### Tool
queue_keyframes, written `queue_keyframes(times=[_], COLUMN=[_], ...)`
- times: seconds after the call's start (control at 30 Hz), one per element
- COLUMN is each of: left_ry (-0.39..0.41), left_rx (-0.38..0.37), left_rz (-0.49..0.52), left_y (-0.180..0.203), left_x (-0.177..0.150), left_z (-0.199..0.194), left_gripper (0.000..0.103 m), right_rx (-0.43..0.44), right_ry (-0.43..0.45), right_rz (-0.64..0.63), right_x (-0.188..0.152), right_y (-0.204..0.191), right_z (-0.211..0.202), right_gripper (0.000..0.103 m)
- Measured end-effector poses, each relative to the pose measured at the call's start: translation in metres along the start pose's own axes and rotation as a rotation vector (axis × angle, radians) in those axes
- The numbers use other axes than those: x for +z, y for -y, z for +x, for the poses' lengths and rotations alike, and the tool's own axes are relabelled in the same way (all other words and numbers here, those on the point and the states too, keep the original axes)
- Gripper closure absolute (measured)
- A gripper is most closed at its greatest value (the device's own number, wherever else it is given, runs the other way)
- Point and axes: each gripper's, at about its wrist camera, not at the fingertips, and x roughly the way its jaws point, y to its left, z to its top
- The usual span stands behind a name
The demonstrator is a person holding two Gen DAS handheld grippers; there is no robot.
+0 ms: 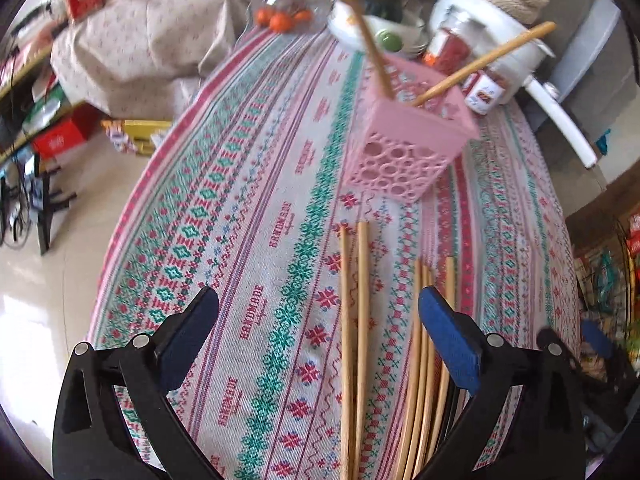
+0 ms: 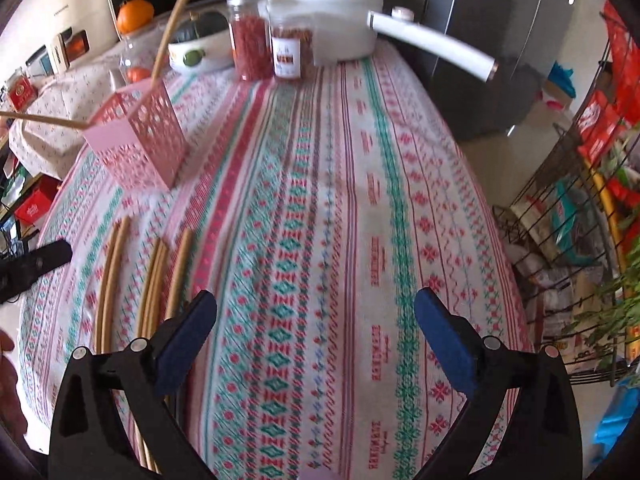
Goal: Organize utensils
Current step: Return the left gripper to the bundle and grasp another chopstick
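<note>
Two chopsticks already stand in the pink holder [image 1: 404,152], leaning out at wide angles because the perforated box is roomy and they rest against its rim. The holder sits toward the far end of the table [image 1: 256,208], ahead of the jars and white pot.

The remaining chopsticks [image 1: 354,340] lie flat on the patterned cloth at the near edge, roughly parallel: a pair on the left of the group, a tighter bundle [image 1: 424,360] beside it. Lying lengthwise toward the holder, they look laid out for one-by-one pickup.

Left claw [image 1: 320,312]: released, jaws spread wide, nothing between the pads but cloth and the loose pair; the bundle passes under its right finger. It is tipped steeply downward over the sticks.

Right claw [image 2: 316,314]: also released and empty, angled steeply down. The chopsticks [image 2: 156,280] lie off to its left, near its left finger, not between the jaws.

Judgement: both hands are poised for the next pickup; the left is better aligned.
</note>
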Motion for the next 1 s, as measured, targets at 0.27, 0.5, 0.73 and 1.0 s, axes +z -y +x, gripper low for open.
queue_keyframes(times=[0.27, 0.5, 0.73, 1.0], left_ry=[-0.089, -0.061, -0.083, -0.067], left_rx=[0.049, 0.12, 0.128, 0.117], left_rz=[-0.075, -0.027, 0.008, 0.095], left_y=[-0.01, 0.004, 0.016, 0.031], left_x=[0.012, 0.019, 0.019, 0.008], left_z=[0.035, 0.046, 0.059, 0.051], left_gripper=[0.007, 0.023, 0.047, 0.097], right_rx=[0.051, 0.065, 0.059, 0.146], right_ry=[-0.062, -0.072, -0.078, -0.065], right_rz=[0.017, 0.019, 0.015, 0.07], right_x=[-0.005, -0.008, -0.009, 0.008], right_y=[0.011, 0.014, 0.015, -0.001], right_z=[0.006, 0.006, 0.007, -0.001], right_gripper=[0.007, 0.007, 0.007, 0.007])
